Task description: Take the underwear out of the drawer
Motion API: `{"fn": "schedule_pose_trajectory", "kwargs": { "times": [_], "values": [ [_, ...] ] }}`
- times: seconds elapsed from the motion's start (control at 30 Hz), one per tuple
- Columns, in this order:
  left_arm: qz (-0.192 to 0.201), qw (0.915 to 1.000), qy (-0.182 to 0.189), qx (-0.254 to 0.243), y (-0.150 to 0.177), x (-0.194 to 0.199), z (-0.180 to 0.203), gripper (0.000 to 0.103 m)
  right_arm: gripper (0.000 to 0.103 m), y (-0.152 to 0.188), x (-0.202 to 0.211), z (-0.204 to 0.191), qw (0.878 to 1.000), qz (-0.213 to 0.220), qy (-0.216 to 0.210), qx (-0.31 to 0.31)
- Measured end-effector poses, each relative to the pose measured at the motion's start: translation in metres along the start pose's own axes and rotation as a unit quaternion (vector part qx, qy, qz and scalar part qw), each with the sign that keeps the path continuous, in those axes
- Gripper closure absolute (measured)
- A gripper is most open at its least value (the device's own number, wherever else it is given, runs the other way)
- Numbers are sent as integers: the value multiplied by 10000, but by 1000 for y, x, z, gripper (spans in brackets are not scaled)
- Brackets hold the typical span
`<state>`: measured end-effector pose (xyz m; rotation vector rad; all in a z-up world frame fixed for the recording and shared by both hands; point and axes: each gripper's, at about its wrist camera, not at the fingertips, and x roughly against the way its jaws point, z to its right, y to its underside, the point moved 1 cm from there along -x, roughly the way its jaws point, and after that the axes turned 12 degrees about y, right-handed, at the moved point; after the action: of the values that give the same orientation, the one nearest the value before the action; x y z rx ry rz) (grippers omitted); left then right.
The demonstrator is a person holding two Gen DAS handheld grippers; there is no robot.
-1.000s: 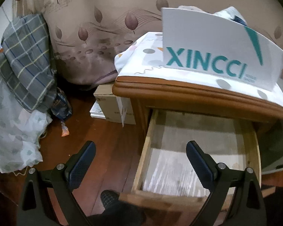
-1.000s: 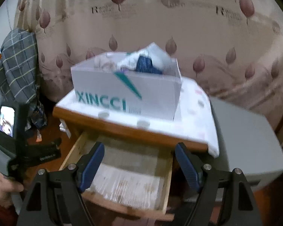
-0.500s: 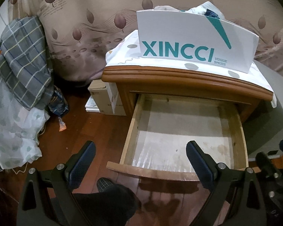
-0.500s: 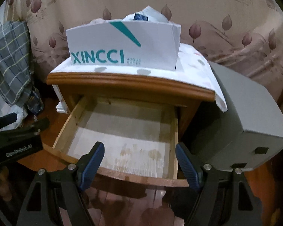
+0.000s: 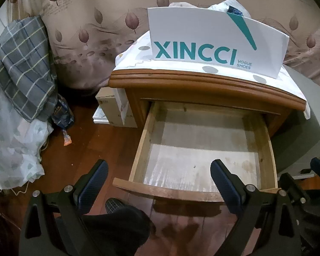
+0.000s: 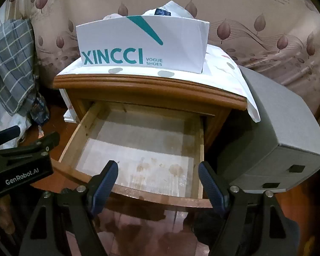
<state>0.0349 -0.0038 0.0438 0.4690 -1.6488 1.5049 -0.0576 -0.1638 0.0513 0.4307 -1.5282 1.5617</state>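
Left wrist: the left gripper (image 5: 159,178) hangs with fingers wide and empty, above the front edge of the one open drawer (image 5: 141,149). The drawer shows only a bare, stained bottom; no underwear is visible there. One shoebox (image 5: 215,42) stands on the nightstand (image 5: 202,85), with cloth poking from its top.

Right wrist: the right gripper (image 6: 157,184) is also wide and empty, above the front right corner. Judging by this, removal looks finished; the next move would be to check the hidden back edge.

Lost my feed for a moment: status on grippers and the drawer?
Left gripper open, holding nothing. Right gripper open, holding nothing. Drawer pulled out, no underwear visible inside. Nothing in the way.
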Motion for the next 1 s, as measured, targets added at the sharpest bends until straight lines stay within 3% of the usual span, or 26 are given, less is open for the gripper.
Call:
{"fn": "schedule_pose_trajectory", "kwargs": {
  "times": [1.0],
  "values": [
    [-108,9999,18,57,4,-5,-3,7,23,-1,-7,-5,9998,-145,85,97]
  ]
}}
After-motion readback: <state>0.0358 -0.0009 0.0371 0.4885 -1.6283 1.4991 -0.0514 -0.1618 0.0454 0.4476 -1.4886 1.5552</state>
